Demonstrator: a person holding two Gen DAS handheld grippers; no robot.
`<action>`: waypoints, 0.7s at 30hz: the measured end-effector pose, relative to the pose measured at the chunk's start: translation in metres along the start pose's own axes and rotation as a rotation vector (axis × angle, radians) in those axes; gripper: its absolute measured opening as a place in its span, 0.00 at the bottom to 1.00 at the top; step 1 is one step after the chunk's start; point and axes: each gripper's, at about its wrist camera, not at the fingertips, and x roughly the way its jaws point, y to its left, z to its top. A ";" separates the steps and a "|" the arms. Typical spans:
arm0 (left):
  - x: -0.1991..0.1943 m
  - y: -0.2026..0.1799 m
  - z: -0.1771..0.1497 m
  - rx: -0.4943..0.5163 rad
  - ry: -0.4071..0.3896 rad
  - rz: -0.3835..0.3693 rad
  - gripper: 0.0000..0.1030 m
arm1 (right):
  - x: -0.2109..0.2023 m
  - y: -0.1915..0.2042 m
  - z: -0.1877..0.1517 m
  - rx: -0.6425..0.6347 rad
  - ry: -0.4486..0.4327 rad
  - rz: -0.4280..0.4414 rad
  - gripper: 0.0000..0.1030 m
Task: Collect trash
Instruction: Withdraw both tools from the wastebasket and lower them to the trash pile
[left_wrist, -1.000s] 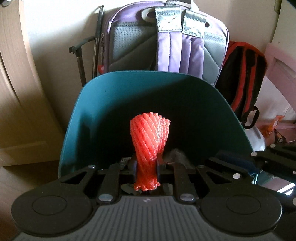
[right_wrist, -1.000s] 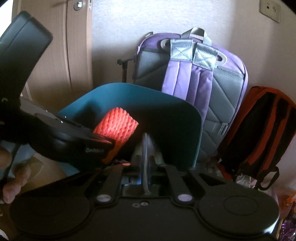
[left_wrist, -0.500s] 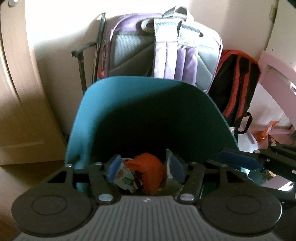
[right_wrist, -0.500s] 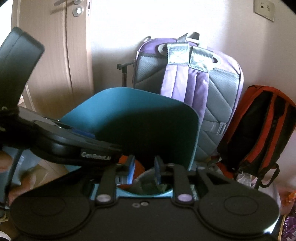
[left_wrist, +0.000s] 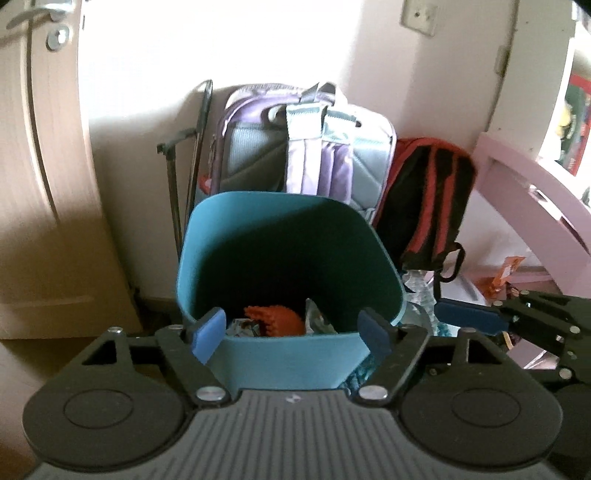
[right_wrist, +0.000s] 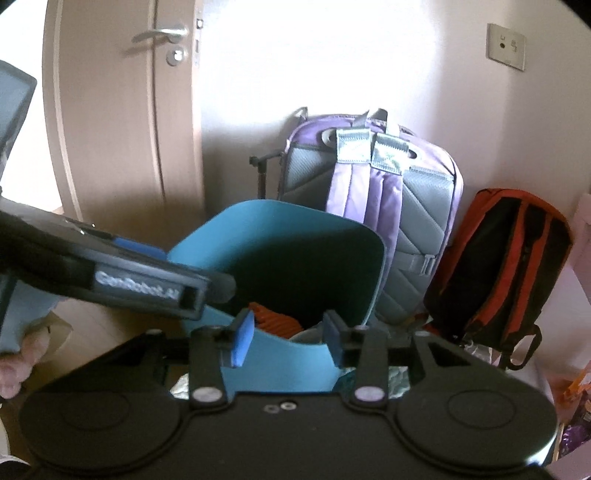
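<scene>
Left tongs (left_wrist: 291, 334) apart, jaws just been opening, nothing between the pads; blue pads sit either side of the bin's (left_wrist: 288, 363) near rim, above it, not touching as far as shows. Right tongs (right_wrist: 286, 341) also apart, just been opening, nothing clamped; they hang over the near rim too, narrower gap than the left.

Trash is in the bin: orange net (left_wrist: 275, 320) on top of the pile, crumpled wrappers (left_wrist: 317, 321) beside it toward the right wall. In the right view the net (right_wrist: 275, 319) shows behind the near wall, partly hidden by the left tongs' arm (right_wrist: 122, 277) crossing from the left edge.

Bin mouth is open and unobstructed above; far wall rises higher than the near rim. Behind it, tight against the far wall, a purple bag (left_wrist: 306, 147); a red bag (left_wrist: 424, 199) just right of that. A black stand (left_wrist: 184, 177) sits at the bin's back left corner. Door (left_wrist: 37, 184) to the left, bare floor (left_wrist: 22, 358) between door and bin.

Left view only: pink furniture (left_wrist: 528, 195) at the right edge, right tongs' arm (left_wrist: 509, 321) coming in there, litter (left_wrist: 509, 273) on the floor under it. Right view only: door handle (right_wrist: 160, 35), wall socket (right_wrist: 506, 46), a person's fingers (right_wrist: 14, 365) at the lower left.
</scene>
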 end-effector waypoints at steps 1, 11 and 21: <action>-0.007 -0.001 -0.003 0.003 -0.004 -0.002 0.78 | -0.005 0.001 -0.001 0.004 -0.004 0.005 0.41; -0.054 0.002 -0.051 0.023 -0.022 -0.008 0.88 | -0.041 0.026 -0.032 0.002 -0.005 0.066 0.55; -0.034 0.029 -0.125 0.015 0.034 -0.016 0.97 | -0.022 0.038 -0.099 0.039 0.077 0.183 0.55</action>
